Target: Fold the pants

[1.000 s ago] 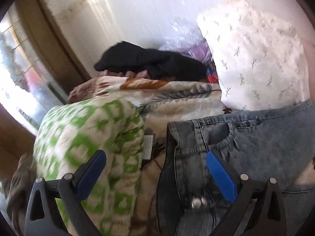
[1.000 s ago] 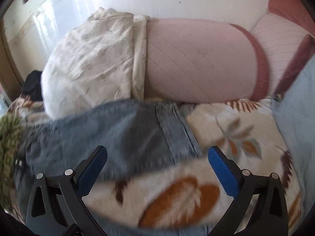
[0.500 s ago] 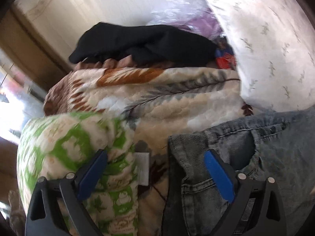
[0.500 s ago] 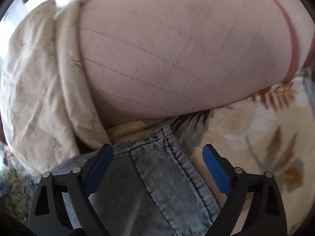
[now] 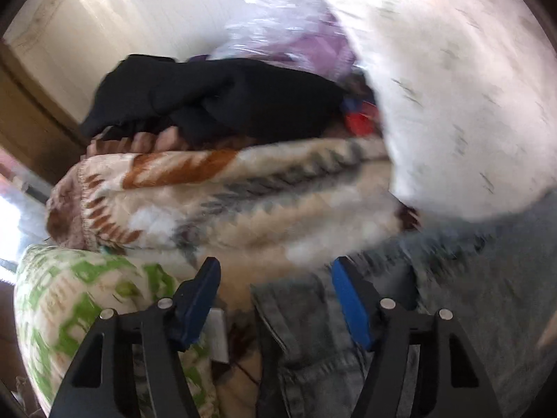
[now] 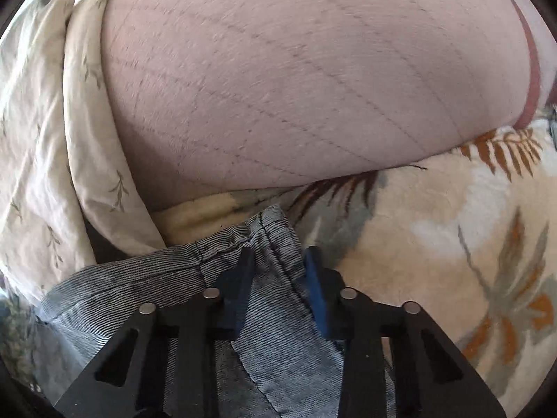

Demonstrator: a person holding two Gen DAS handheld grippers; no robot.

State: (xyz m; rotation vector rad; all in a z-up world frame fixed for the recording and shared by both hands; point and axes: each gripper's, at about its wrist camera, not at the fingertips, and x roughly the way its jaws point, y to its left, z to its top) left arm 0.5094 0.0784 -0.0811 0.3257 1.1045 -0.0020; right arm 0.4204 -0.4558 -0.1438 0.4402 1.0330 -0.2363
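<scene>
- The right gripper [image 6: 278, 261] is seen closing on the hem corner of the jeans [image 6: 222, 289]; a bunched fold of denim is gathered between its jaws, and the blue pads [image 6: 315, 289] appear pressed against the cloth on both sides.
- The left gripper [image 5: 275, 299] is seen closing as well, its jaws partly apart; the waistband edge of the jeans [image 5: 470, 296] lies between them, and the pads [image 5: 350, 308] are not seen pressing on it. That view is blurred.
- The jeans are spread across a cream blanket [image 6: 435, 244] printed with brown and grey leaves, the waist end in the left wrist view and a leg end in the right wrist view.
- A large pink quilted cushion [image 6: 296, 80] fills most of the right wrist view, just behind the denim corner.
- A white pillow [image 5: 452, 87] with a small sprig print is seen above the waist end of the jeans, its lower edge touching the denim.
- The same blanket [image 5: 226, 202] is bunched up behind the left gripper.
- A black garment [image 5: 216, 97] is heaped on the blanket's far edge.
- A green-and-white patterned cloth [image 5: 69, 296] lies just beside the left gripper's outer finger.
- A clear plastic bag [image 5: 278, 35] holding something purple is seen behind the black garment.
</scene>
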